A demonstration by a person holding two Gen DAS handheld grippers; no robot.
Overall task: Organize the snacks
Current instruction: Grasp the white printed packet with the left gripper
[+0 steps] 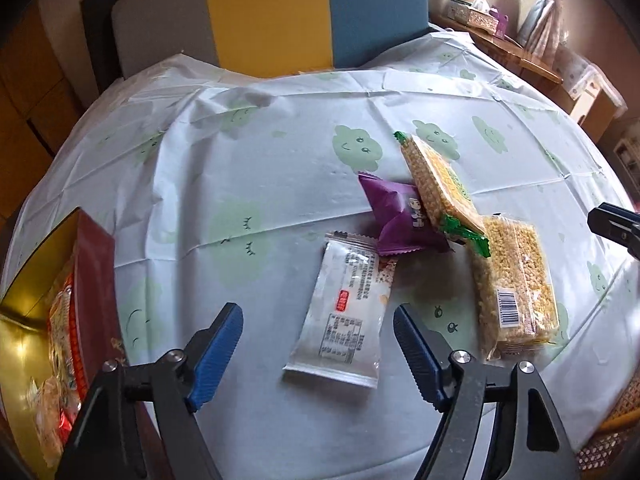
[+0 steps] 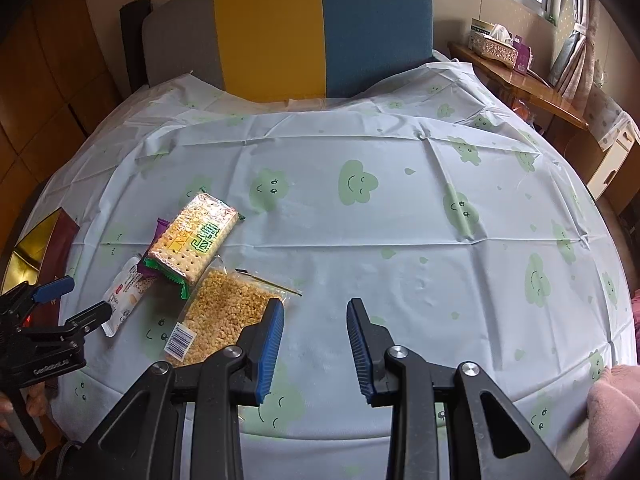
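Several snacks lie clustered on the cloud-print tablecloth (image 1: 248, 152). A white packet (image 1: 344, 308) lies flat, with a purple packet (image 1: 400, 216) just beyond it. A cracker pack with green ends (image 1: 440, 184) leans on the purple one. To its right is a clear pack of puffed rice bars (image 1: 516, 280). My left gripper (image 1: 318, 312) hangs open over the white packet's near end, and its pads do not press it. In the right wrist view my right gripper (image 2: 316, 308) stands open and holds nothing, just right of the rice bar pack (image 2: 224, 316).
An open red box with a gold lining (image 1: 40, 320) holds several wrapped snacks at the table's left edge. A grey, yellow and blue chair back (image 1: 280, 12) rises behind the table. A wooden side shelf (image 2: 520, 80) stands at the far right. A pink sleeve (image 2: 612, 412) shows low right.
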